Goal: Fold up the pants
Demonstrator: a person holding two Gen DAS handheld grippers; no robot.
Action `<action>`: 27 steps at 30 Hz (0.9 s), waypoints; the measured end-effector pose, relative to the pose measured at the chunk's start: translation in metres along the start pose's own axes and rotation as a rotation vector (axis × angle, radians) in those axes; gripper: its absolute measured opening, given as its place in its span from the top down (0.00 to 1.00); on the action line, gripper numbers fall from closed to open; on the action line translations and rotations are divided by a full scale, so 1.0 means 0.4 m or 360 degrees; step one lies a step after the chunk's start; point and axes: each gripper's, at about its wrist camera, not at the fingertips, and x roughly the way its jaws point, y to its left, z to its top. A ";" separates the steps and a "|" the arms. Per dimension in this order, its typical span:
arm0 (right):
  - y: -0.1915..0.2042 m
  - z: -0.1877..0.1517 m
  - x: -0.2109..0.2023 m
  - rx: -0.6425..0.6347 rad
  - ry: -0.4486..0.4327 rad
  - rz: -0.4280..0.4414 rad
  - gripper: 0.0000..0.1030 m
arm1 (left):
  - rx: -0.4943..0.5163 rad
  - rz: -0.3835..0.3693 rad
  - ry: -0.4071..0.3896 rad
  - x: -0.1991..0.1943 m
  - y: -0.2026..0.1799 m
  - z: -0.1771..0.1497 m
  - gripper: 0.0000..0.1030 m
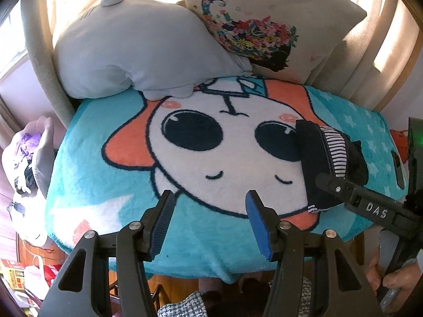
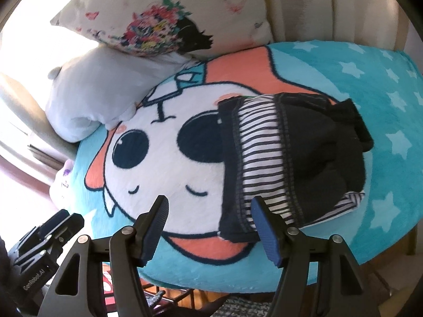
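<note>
The pants (image 2: 290, 158) are dark with a black-and-white striped lining. They lie folded in a compact bundle on the right part of a turquoise cartoon-face blanket (image 2: 391, 158). They also show in the left wrist view (image 1: 330, 163). My right gripper (image 2: 208, 211) is open and empty at the bundle's near edge, its right pad just in front of the cloth. My left gripper (image 1: 210, 206) is open and empty above the blanket (image 1: 105, 185), left of the pants. The right gripper's arm (image 1: 370, 206) reaches in beside the bundle there.
A grey plush pillow (image 1: 137, 50) and a floral cushion (image 1: 264, 26) lean against the chair back. A bag of clothes (image 1: 29, 158) sits off the left side. The left gripper (image 2: 45, 243) shows low left in the right wrist view.
</note>
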 end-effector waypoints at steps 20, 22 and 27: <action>0.182 0.006 0.013 -0.0333 -0.0105 -0.0119 0.27 | -0.0290 0.0114 -0.0332 -0.125 0.172 -0.021 0.35; 0.200 0.005 0.013 -0.0367 -0.0105 -0.0119 0.27 | -0.0317 0.0122 -0.0359 -0.136 0.184 -0.022 0.35; 0.245 -0.013 0.018 -0.0477 -0.0096 -0.0123 0.27 | -0.0363 0.0155 -0.0429 -0.164 0.207 -0.033 0.34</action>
